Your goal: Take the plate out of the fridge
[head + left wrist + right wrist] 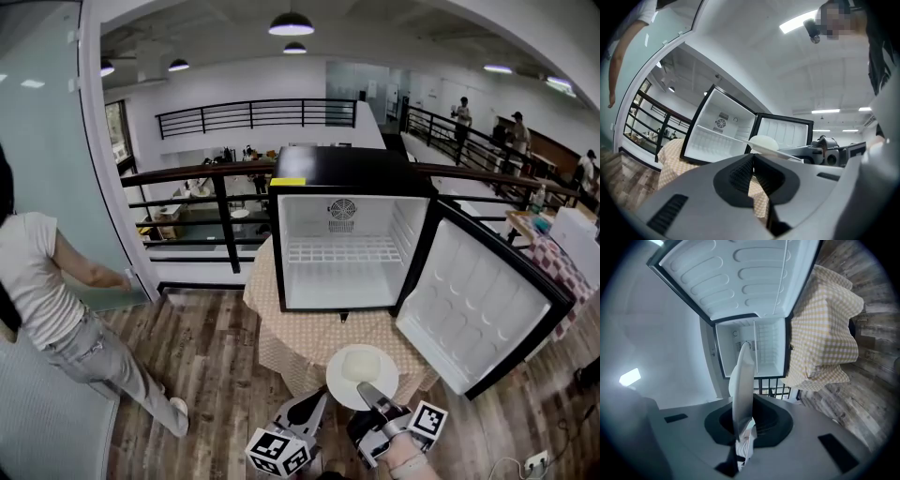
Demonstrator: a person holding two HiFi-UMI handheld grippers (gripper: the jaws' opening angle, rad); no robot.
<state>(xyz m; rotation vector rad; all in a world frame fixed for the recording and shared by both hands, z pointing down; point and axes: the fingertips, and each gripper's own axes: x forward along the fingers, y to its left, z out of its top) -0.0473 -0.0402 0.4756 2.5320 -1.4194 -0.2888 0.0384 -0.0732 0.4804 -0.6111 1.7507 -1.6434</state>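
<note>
Plate [362,375] hangs clear of the fridge [347,169] in the head view, held by one rim alone in our right gripper [368,394] — any tilt and we judge it could slip. Left gripper view: our left gripper [753,161] is closed on nothing, plate just beyond. Right gripper view — rim clamped between the jaws.

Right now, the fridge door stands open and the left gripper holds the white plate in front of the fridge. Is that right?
No. The right gripper holds the white plate, jaws shut on its rim, as the right gripper view shows. The fridge door does stand open.
</note>
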